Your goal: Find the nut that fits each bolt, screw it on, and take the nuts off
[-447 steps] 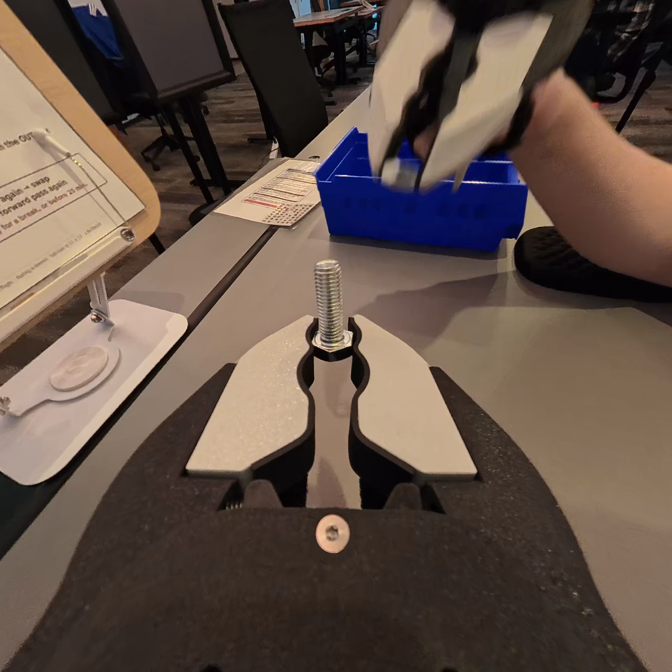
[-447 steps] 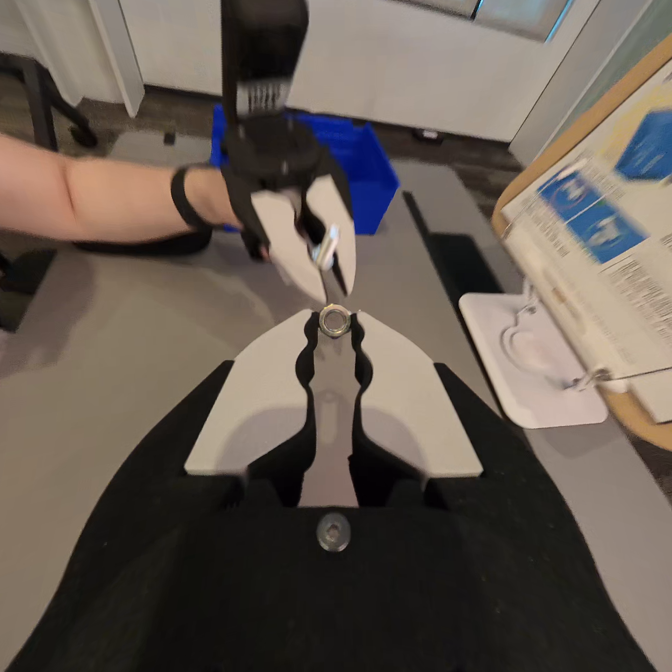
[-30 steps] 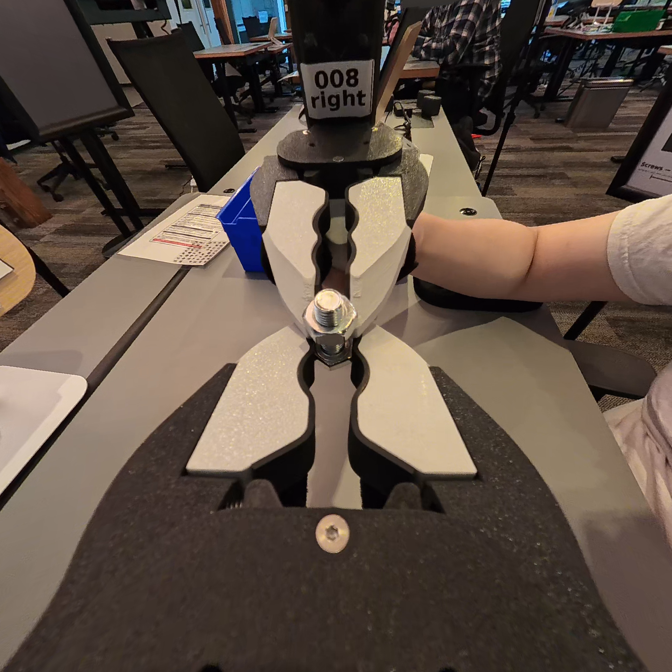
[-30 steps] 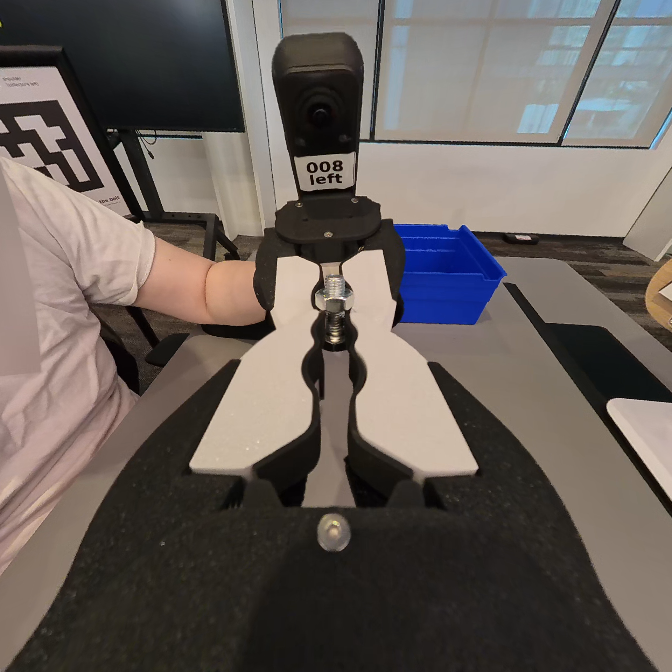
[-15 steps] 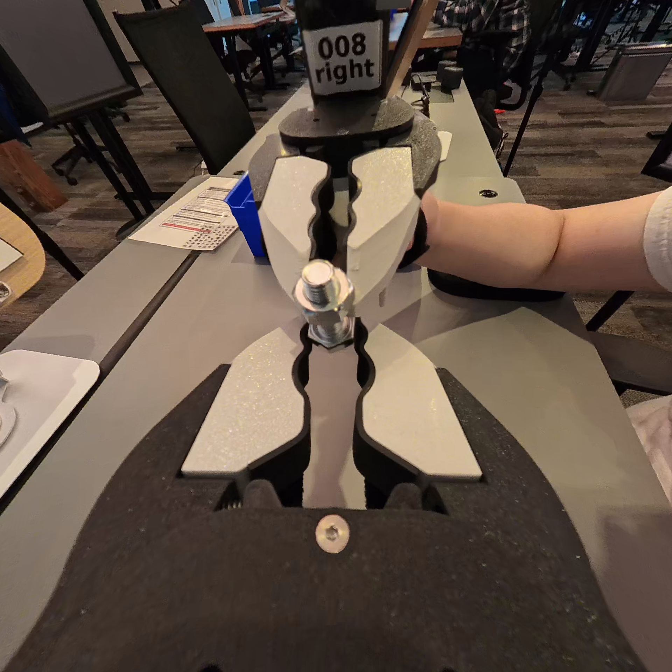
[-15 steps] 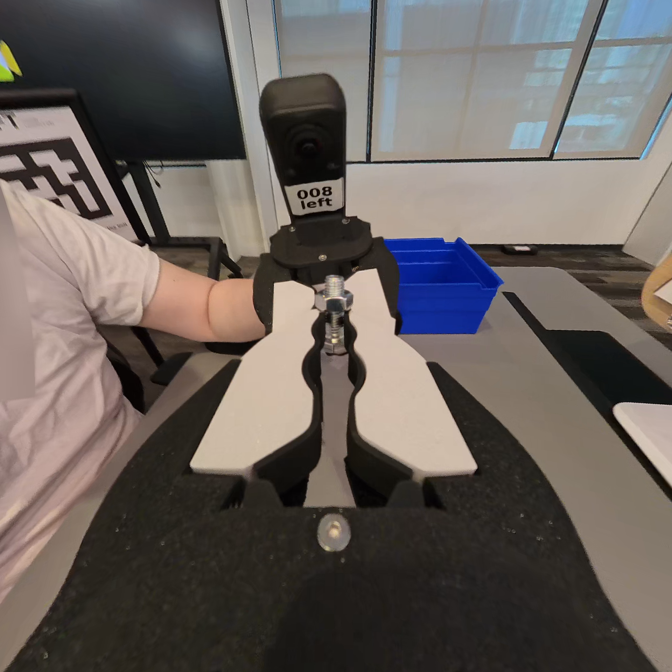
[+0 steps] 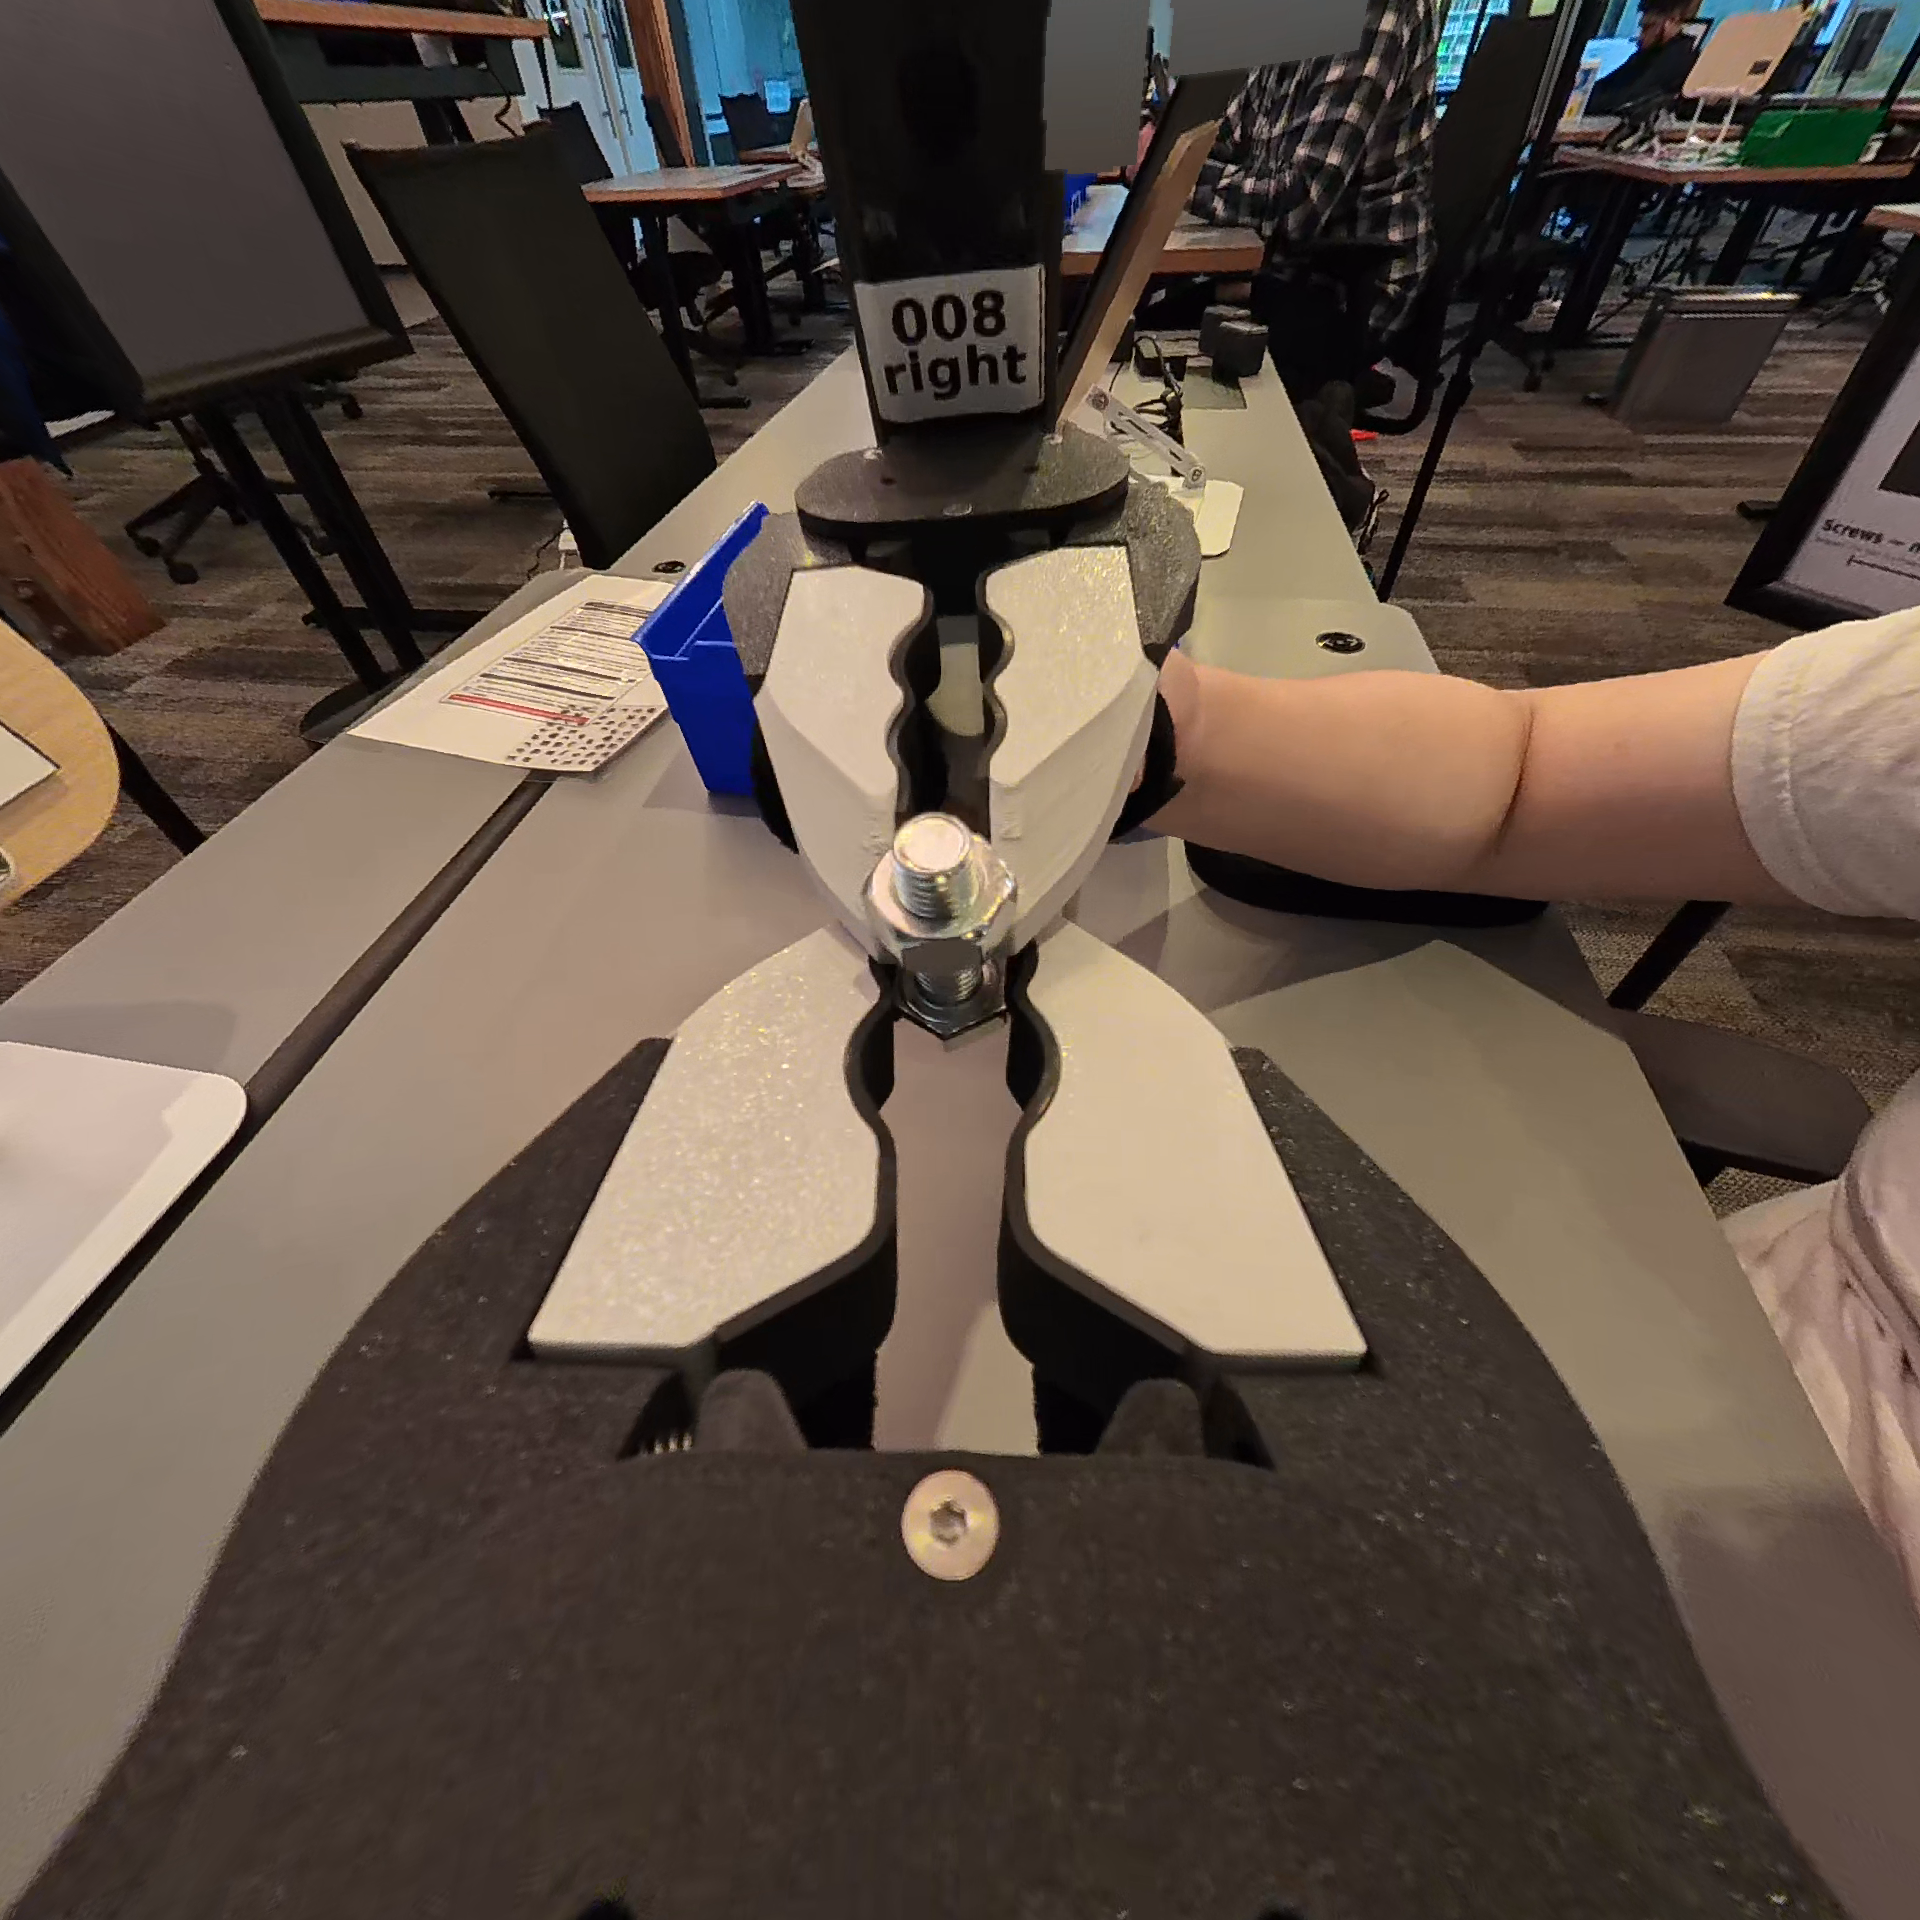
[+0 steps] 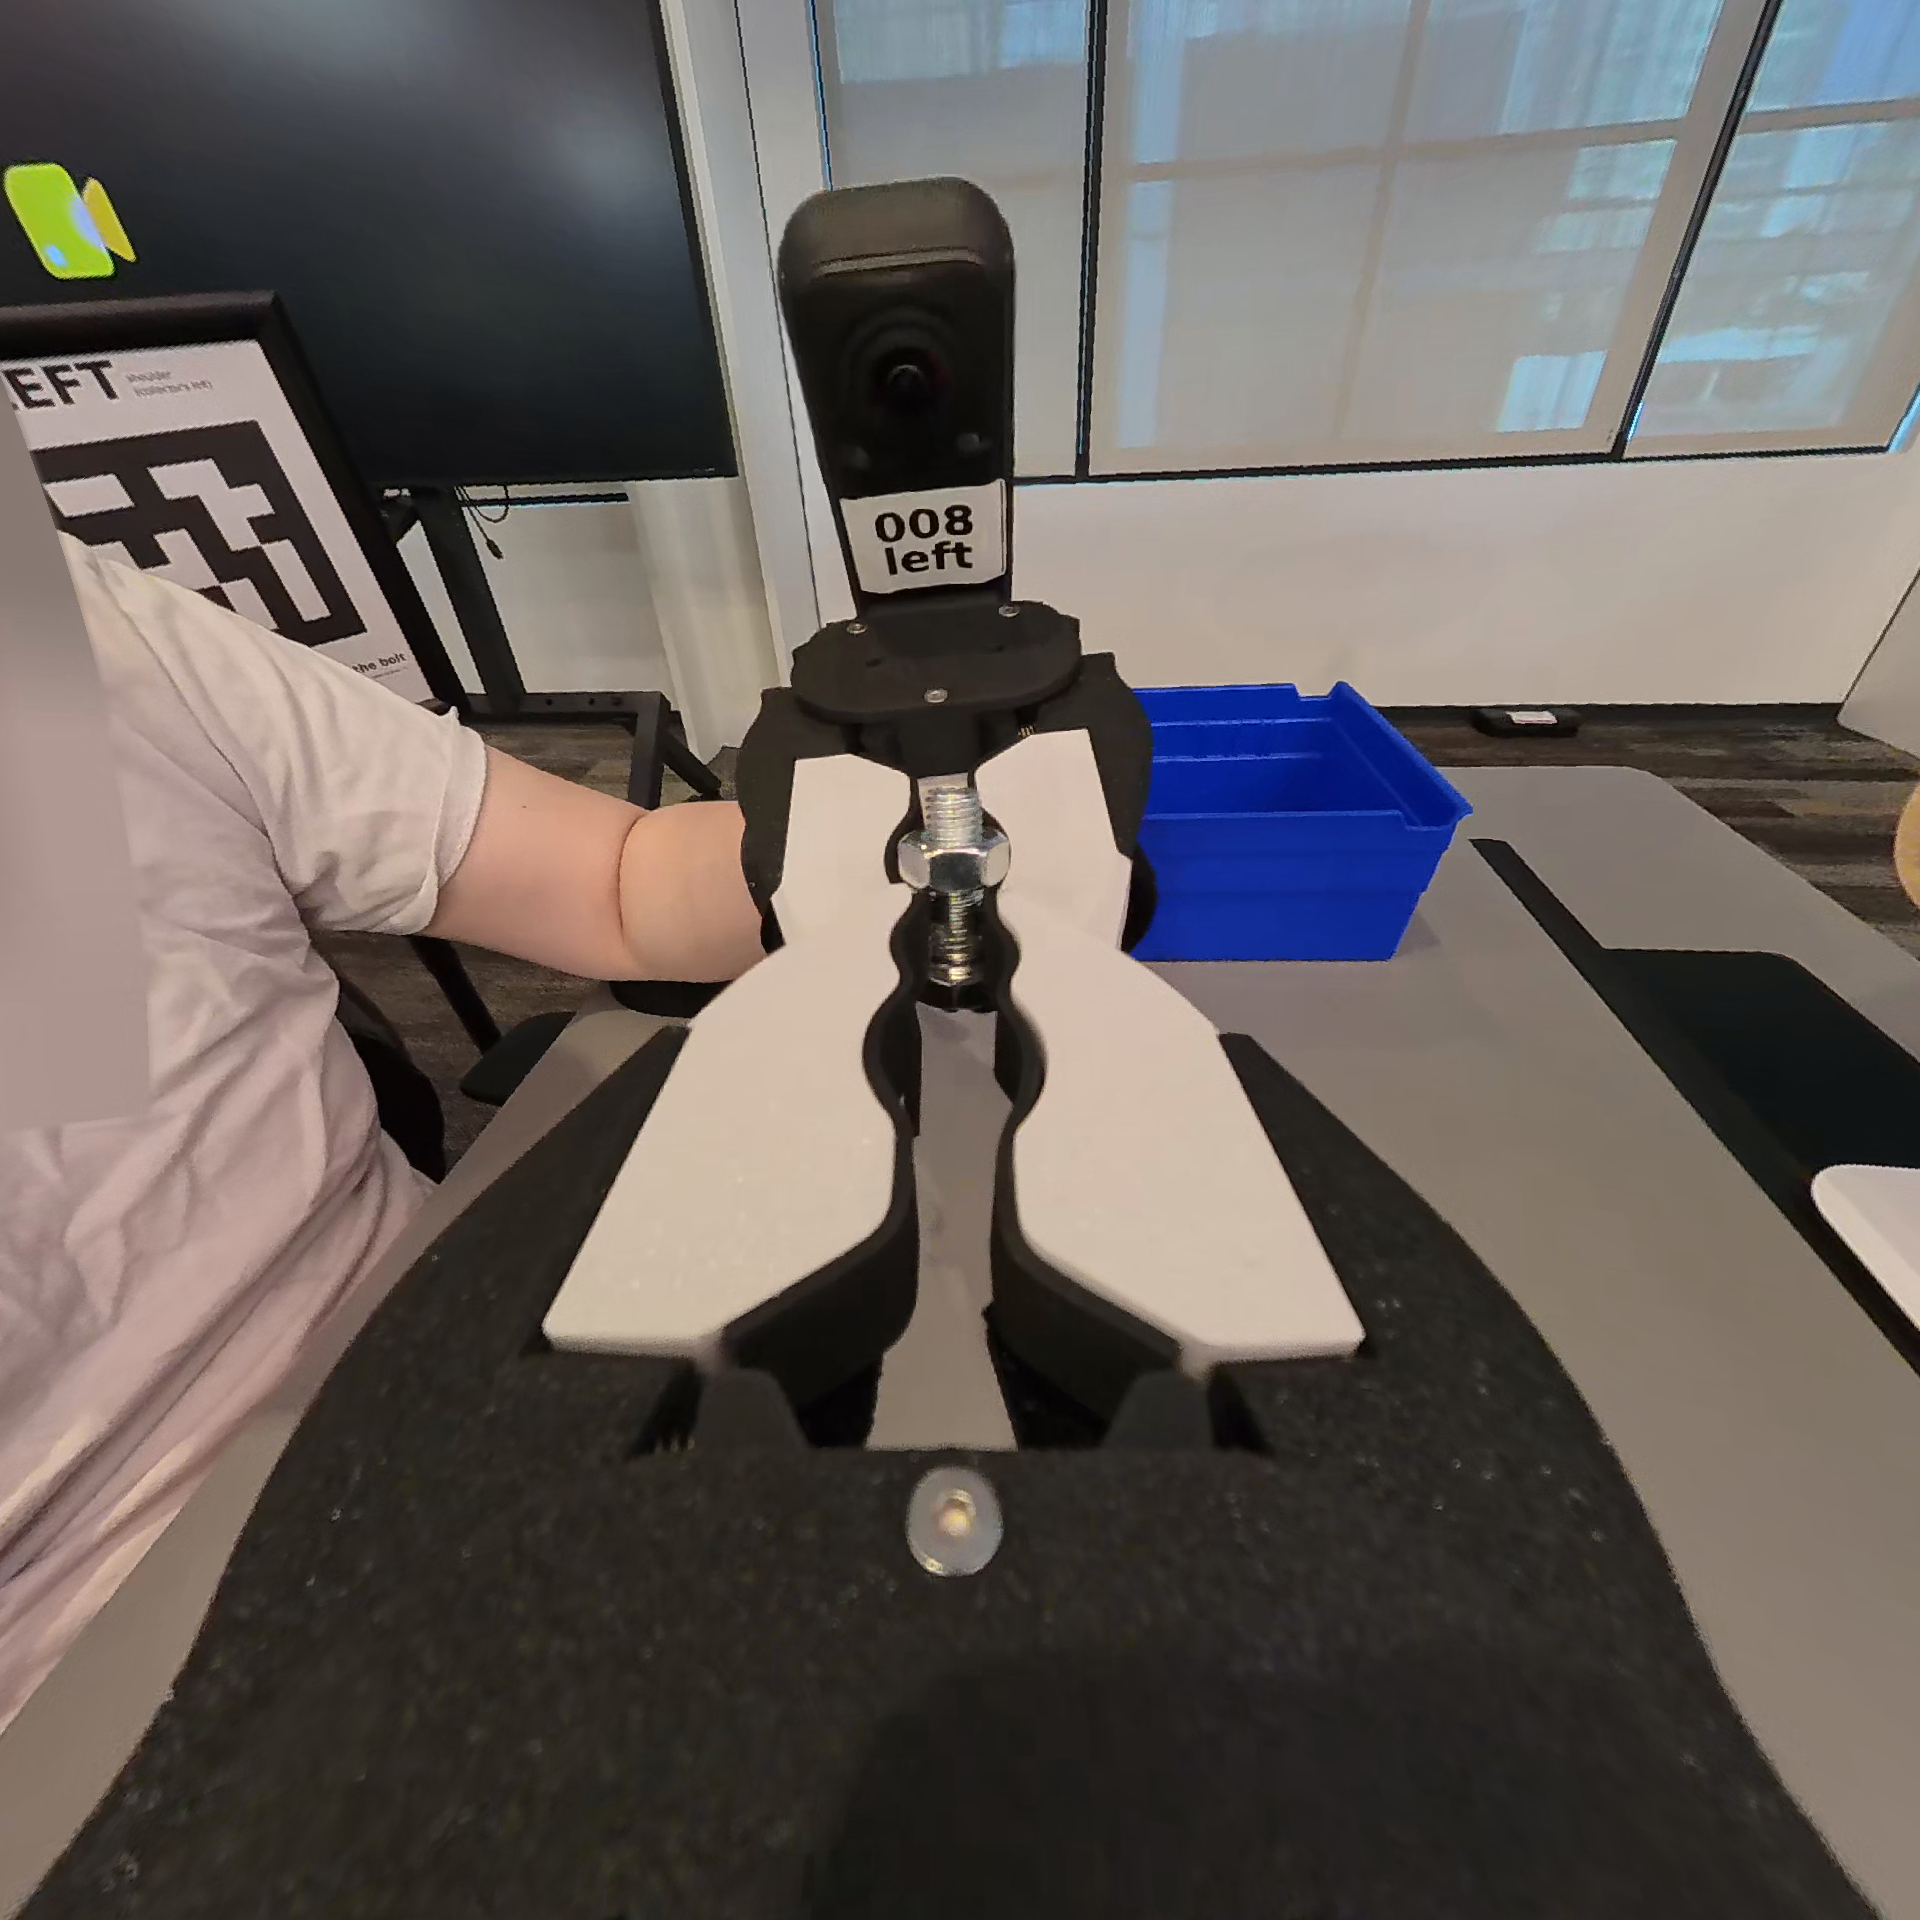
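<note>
The left gripper [image 7: 943, 1013] pinches the bolt [image 7: 940, 883] by its head, upright above the table [image 7: 623, 935], steadying it. The right gripper [image 8: 954, 868] clamps the nut [image 8: 953, 860] (partway down the thread) to turn it

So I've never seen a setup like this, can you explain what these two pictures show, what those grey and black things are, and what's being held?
These are hand-held tongs, one in each of a person's hands, each with a camera looking along its two fingers. The left wrist view shows the left tongs up close, with the right tongs facing them. The right wrist view is the reverse.

The left tongs are shut on the head of a bolt that stands upright. The right tongs are shut on a nut threaded partway down it. Behind them, on the grey table, sit a blue bin and a printed sheet.
</note>
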The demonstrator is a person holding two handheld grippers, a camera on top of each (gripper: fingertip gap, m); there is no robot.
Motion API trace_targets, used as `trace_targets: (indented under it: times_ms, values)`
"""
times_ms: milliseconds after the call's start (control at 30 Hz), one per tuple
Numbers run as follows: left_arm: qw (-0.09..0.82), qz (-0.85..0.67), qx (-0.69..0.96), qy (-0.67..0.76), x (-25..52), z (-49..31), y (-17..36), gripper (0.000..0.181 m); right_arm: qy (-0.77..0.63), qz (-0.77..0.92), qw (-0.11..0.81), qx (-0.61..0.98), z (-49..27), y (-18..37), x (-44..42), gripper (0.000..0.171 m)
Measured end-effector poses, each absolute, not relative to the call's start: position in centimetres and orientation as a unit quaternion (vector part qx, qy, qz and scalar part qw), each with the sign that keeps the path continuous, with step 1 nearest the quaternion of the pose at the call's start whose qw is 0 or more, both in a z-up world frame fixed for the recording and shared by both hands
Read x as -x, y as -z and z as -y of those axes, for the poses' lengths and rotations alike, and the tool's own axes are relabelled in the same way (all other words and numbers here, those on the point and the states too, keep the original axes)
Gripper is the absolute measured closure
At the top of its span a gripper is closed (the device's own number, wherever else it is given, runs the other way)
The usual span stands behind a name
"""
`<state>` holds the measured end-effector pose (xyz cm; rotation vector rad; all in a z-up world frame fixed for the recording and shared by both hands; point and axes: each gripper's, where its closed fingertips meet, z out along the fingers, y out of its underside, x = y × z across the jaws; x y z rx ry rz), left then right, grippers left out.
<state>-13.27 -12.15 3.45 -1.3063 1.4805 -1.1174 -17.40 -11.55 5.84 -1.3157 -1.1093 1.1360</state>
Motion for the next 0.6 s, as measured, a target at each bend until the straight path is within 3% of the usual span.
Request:
trace_targets:
  times_ms: [367, 467, 500, 600]
  values:
    - [0.428, -0.595, 0.523, 0.435, 13.21, 12.08, -3.28, 0.166, -0.481, 0.459, 0.518, 0.538, 11.62, -6.06, 17.27, 0.162]
    - [0.426, -0.602, 0.524, 0.426, 13.16, 12.12, -2.98, 0.166, -0.473, 0.463, 0.514, 0.545, 11.58, -5.78, 17.45, 0.151]
    - [0.425, -0.604, 0.524, 0.425, 13.14, 12.16, -2.92, 0.166, -0.467, 0.468, 0.519, 0.541, 11.69, -5.82, 17.43, 0.167]
    - [0.422, -0.604, 0.524, 0.427, 13.12, 12.26, -2.88, 0.166, -0.455, 0.477, 0.518, 0.545, 11.78, -5.71, 17.38, 0.168]
